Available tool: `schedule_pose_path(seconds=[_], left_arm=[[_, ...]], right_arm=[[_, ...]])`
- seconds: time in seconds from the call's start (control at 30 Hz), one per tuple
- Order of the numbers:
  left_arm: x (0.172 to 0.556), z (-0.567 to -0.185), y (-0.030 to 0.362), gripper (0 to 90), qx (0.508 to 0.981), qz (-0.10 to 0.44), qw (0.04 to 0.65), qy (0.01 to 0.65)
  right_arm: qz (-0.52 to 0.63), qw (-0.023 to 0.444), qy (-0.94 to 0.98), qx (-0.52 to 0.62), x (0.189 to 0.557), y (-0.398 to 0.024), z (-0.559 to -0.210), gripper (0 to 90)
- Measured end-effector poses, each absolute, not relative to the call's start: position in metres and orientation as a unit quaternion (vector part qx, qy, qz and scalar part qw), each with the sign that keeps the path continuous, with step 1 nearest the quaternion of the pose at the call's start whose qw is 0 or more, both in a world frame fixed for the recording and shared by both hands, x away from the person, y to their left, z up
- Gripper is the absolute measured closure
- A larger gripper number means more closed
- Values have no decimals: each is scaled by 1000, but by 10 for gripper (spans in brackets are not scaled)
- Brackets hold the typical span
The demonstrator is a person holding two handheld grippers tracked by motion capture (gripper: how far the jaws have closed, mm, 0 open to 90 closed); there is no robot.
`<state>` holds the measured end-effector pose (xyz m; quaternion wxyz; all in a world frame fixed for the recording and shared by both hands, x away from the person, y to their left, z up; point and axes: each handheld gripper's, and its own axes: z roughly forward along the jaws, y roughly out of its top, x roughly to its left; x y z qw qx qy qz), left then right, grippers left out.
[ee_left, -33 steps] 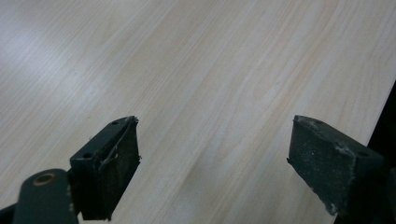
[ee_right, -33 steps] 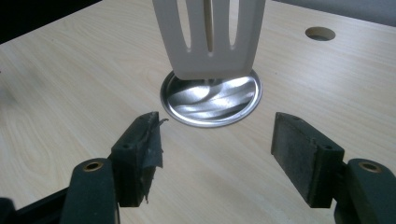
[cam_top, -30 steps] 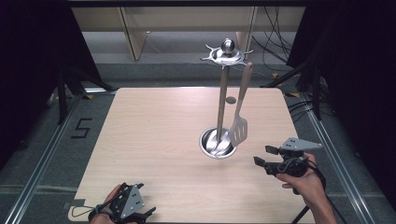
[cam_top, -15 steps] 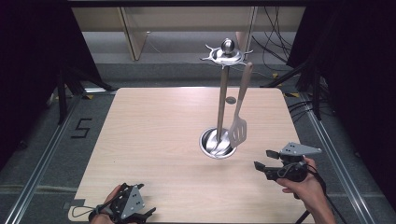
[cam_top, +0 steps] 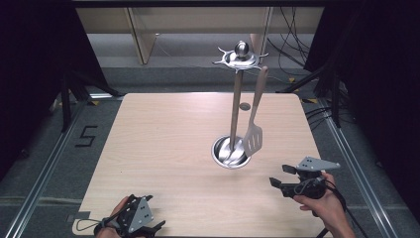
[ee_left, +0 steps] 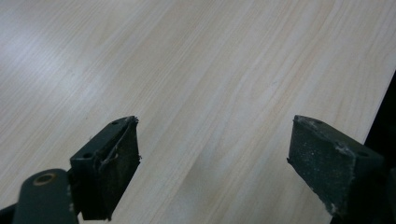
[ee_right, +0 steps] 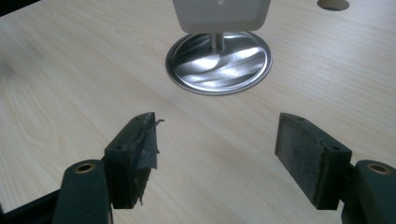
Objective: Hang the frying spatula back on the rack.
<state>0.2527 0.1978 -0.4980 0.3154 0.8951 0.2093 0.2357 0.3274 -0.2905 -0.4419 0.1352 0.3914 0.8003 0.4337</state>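
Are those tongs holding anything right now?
No. Both the left tongs and right tongs are open and empty; the spatula hangs on its stand.

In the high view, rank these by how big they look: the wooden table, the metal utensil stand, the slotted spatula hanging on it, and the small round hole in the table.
Largest to smallest:
1. Light wooden table
2. Tall metal utensil stand
3. Slotted spatula with pale handle
4. Small round hole in the tabletop

The stand's top rises toward the camera, so it may look somewhat oversized.

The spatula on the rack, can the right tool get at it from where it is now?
Probably yes. The right tool is open and empty, pointing toward the spatula, which hangs free off the rack with bare table between them.
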Motion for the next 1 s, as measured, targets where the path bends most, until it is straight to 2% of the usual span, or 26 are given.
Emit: schedule_pose_path(seconds=[0.03, 0.13, 0.47, 0.73, 0.93, 1.0], left_arm=[[253, -498, 198, 157, 895, 236, 316, 209], [253, -498, 198, 157, 895, 236, 316, 210], [252, -498, 198, 157, 895, 236, 316, 209], [253, -500, 197, 157, 896, 231, 317, 209], [253, -500, 197, 156, 896, 233, 315, 209], [253, -499, 197, 157, 897, 234, 312, 207]], right_arm=[[430, 146, 803, 386, 328, -292, -443, 303], [430, 128, 802, 394, 325, -291, -446, 303], [423, 133, 808, 388, 318, -301, -459, 301], [420, 117, 803, 407, 304, -302, -469, 296], [403, 133, 813, 398, 296, -301, -477, 287], [395, 122, 816, 405, 292, -299, -478, 284]])
